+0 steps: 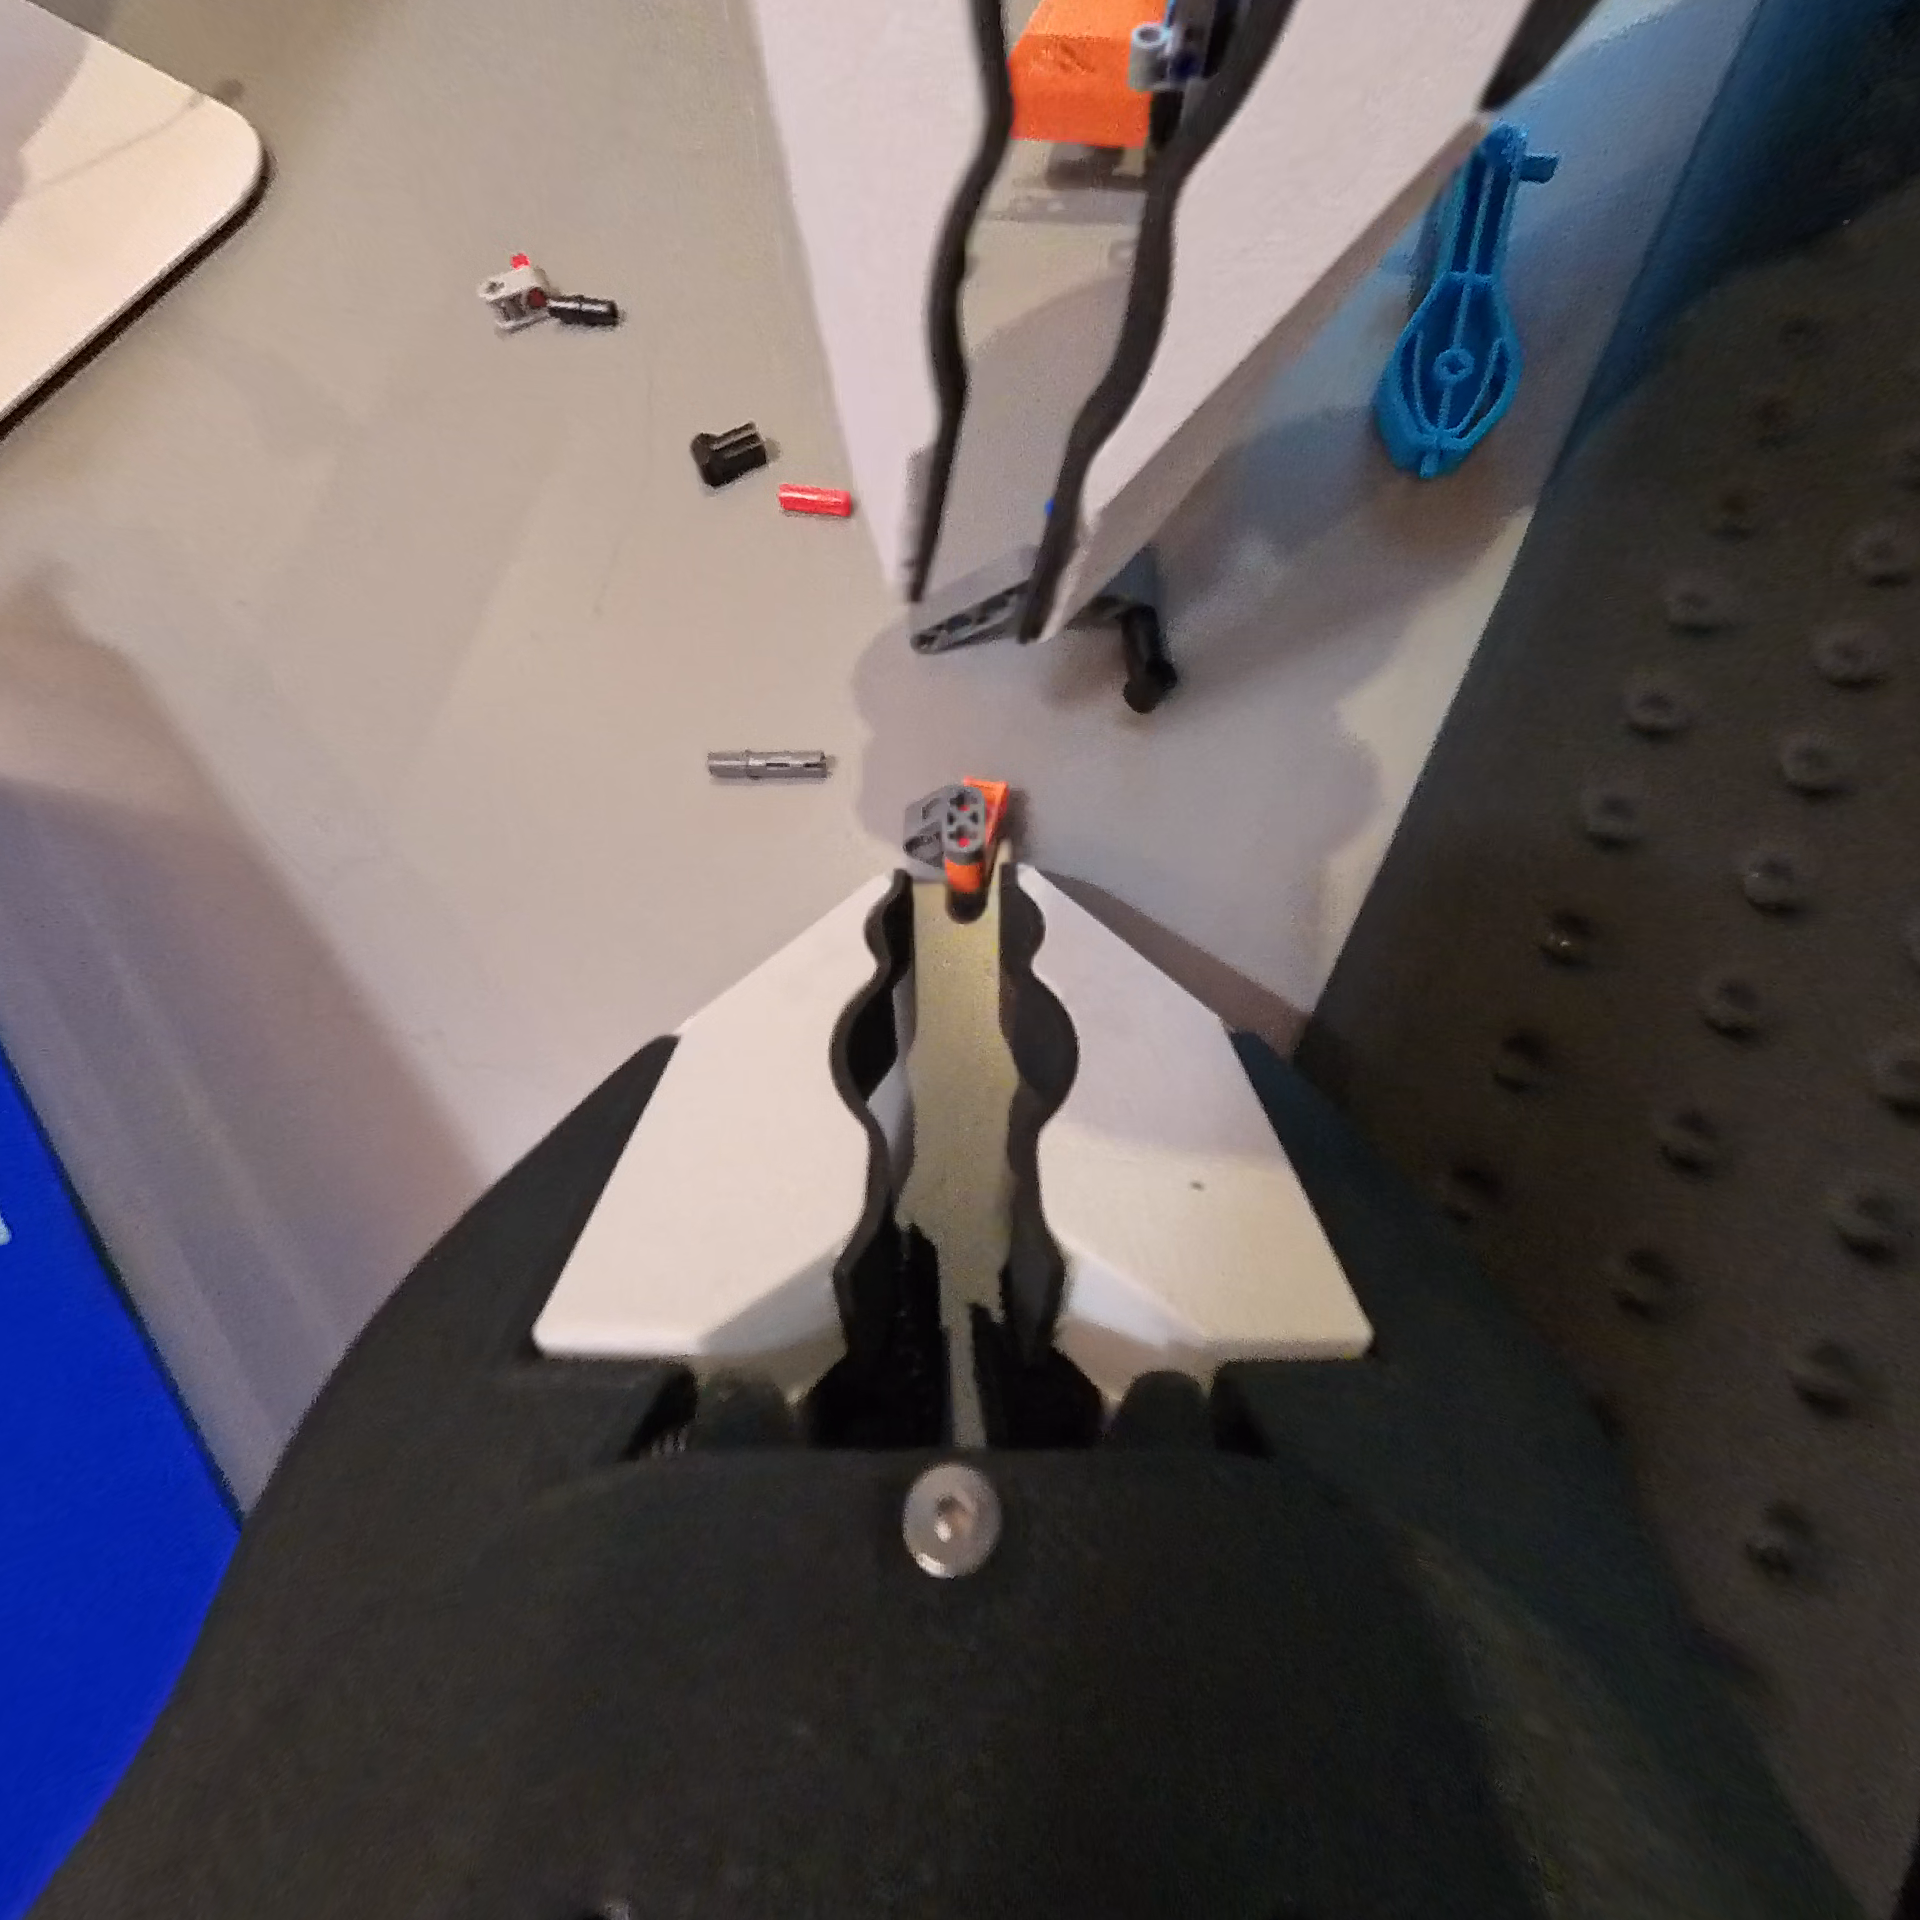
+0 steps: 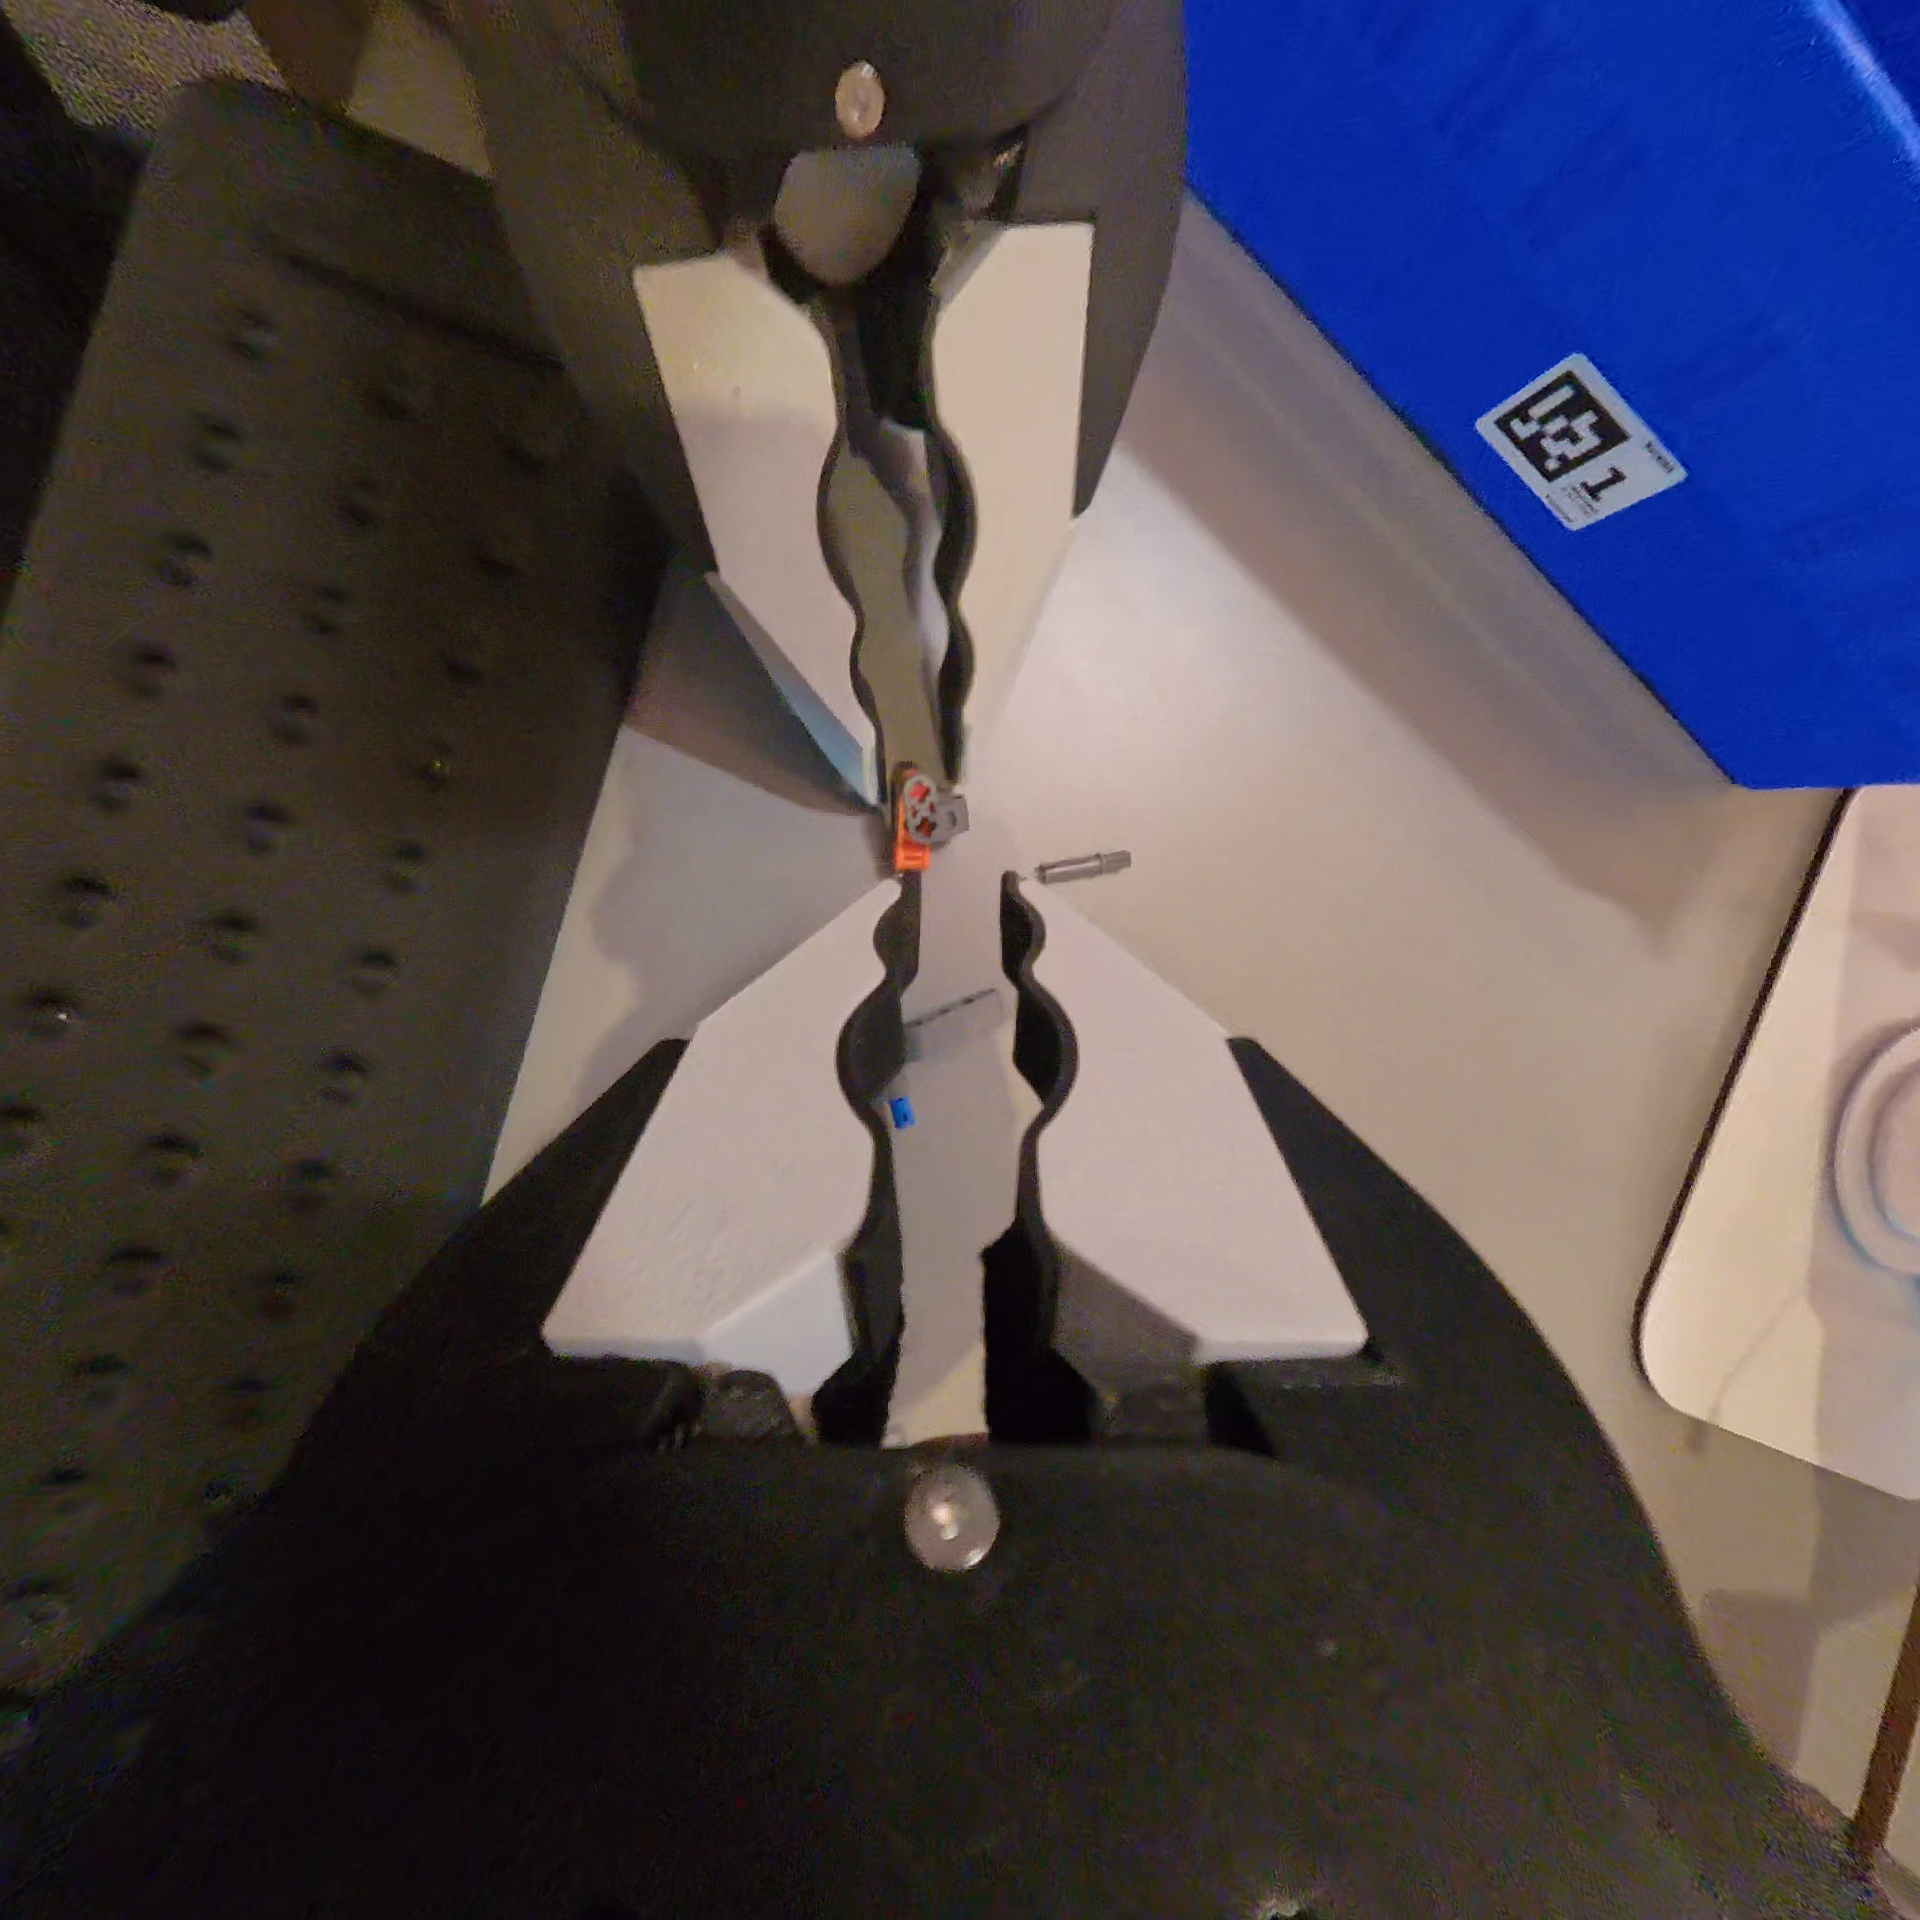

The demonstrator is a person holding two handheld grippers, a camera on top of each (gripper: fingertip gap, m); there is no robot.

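The left gripper (image 1: 961, 883) has its jaws nearly closed, pinching something small at the tips. The right gripper (image 2: 961, 881) stands at 12 o'clock from it, tips toward it and close but apart, jaws parted by a narrow gap, nothing between the tips.
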